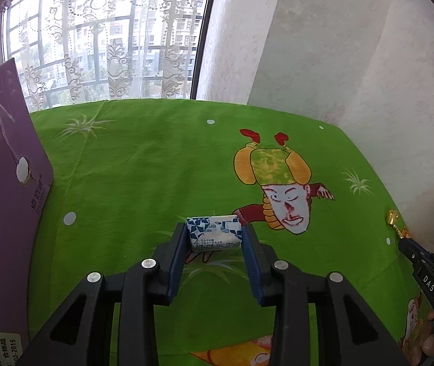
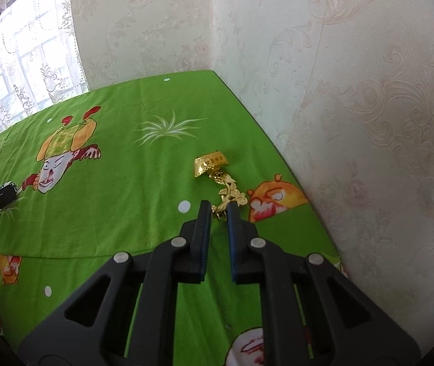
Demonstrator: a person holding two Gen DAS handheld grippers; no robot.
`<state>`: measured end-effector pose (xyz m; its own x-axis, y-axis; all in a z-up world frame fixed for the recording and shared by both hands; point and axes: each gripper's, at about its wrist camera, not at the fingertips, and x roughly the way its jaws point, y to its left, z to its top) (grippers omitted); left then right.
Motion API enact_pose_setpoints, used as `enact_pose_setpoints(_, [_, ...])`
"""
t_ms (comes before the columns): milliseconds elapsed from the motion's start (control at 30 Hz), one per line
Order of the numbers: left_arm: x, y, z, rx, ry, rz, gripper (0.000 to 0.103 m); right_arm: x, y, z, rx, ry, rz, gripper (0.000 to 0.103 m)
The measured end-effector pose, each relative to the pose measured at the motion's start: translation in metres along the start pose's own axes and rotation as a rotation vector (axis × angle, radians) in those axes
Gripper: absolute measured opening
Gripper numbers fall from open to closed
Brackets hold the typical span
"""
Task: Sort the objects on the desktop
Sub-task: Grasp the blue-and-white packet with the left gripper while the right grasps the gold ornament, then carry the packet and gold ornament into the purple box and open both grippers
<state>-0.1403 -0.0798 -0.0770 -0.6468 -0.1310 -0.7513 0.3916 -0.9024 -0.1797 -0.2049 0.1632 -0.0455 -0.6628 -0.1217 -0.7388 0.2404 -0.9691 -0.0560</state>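
A blue-and-white wrapped candy [image 1: 213, 232] lies on the green cartoon tablecloth [image 1: 143, 164], and my left gripper [image 1: 213, 235] is shut on it, a blue pad pressing each end. A gold ornament [image 2: 213, 164] with a leafy gold tail lies near the table's right edge. My right gripper [image 2: 218, 210] is shut on the tip of that tail. In the left wrist view the right gripper [image 1: 406, 239] shows at the right edge with the gold ornament [image 1: 393, 217] at its tips. The left gripper's tip [image 2: 8, 189] pokes in at the left of the right wrist view.
A purple cardboard box [image 1: 0, 183] stands at the table's left side. A wallpapered wall [image 2: 354, 106] runs close along the right table edge. A window with a lace curtain [image 1: 101, 39] is behind the far edge. A person's fingers [image 1: 430, 340] hold the right gripper.
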Motion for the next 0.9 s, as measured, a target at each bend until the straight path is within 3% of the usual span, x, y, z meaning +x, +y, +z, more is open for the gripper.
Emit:
enact_pose_setpoints(200, [-0.005, -0.006, -0.002, 0.026, -0.018, -0.015, 0.036, -0.018, -0.001, -0.002, -0.019, -0.073, -0.026, 0.012])
enact_pose_setpoints(400, [-0.009, -0.011, -0.004, 0.038, -0.019, -0.038, 0.036, -0.029, 0.009, -0.003, -0.121, -0.108, -0.119, 0.012])
enact_pose_setpoints(533, [-0.018, -0.017, -0.005, 0.051, -0.039, -0.061, 0.036, -0.047, 0.02, -0.005, -0.17, -0.16, -0.094, 0.012])
enact_pose_setpoints(900, [-0.047, -0.021, -0.005, 0.059, -0.073, -0.103, 0.036, -0.071, 0.035, -0.008, -0.154, -0.18, -0.002, 0.012])
